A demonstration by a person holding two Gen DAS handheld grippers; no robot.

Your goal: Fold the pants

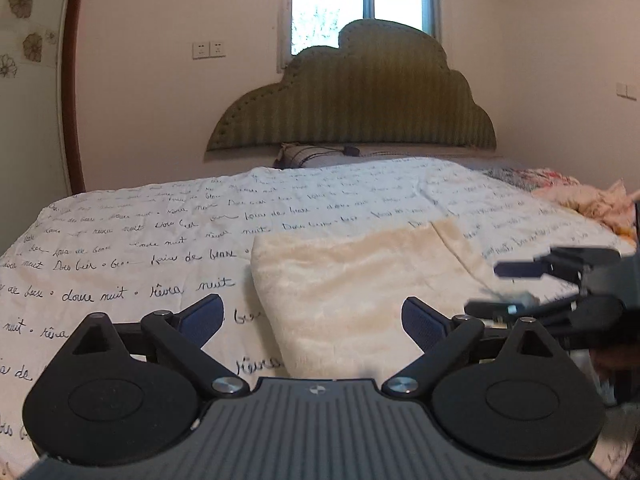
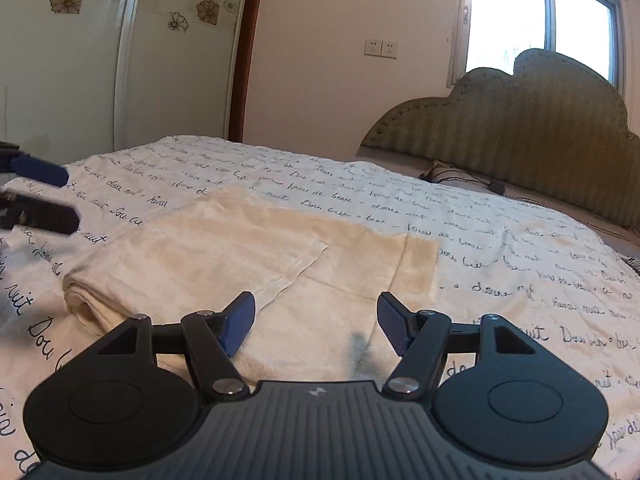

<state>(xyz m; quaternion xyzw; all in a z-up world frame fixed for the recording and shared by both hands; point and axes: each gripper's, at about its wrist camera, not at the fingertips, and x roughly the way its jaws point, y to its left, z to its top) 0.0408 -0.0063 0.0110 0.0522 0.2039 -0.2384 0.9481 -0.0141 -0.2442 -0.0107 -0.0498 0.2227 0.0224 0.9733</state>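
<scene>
Cream fleece pants (image 1: 348,292) lie folded into a flat rectangle on the bed. In the right wrist view the pants (image 2: 240,248) show a folded layer on top and a rounded fold at the left. My left gripper (image 1: 312,312) is open, hovering over the pants' near left corner with nothing between its blue pads. My right gripper (image 2: 316,308) is open too, above the near edge of the pants, and holds nothing. Each gripper shows in the other's view: the right gripper (image 1: 484,288) at the right, the left gripper (image 2: 70,200) at the left, both with jaws apart.
A white bedspread (image 1: 140,248) printed with black script covers the bed. A green cloud-shaped headboard (image 1: 360,96) and a pillow (image 1: 304,154) stand at the far end. Pink clothing (image 1: 592,200) lies at the right. A flower-patterned door (image 2: 60,60) stands at the left.
</scene>
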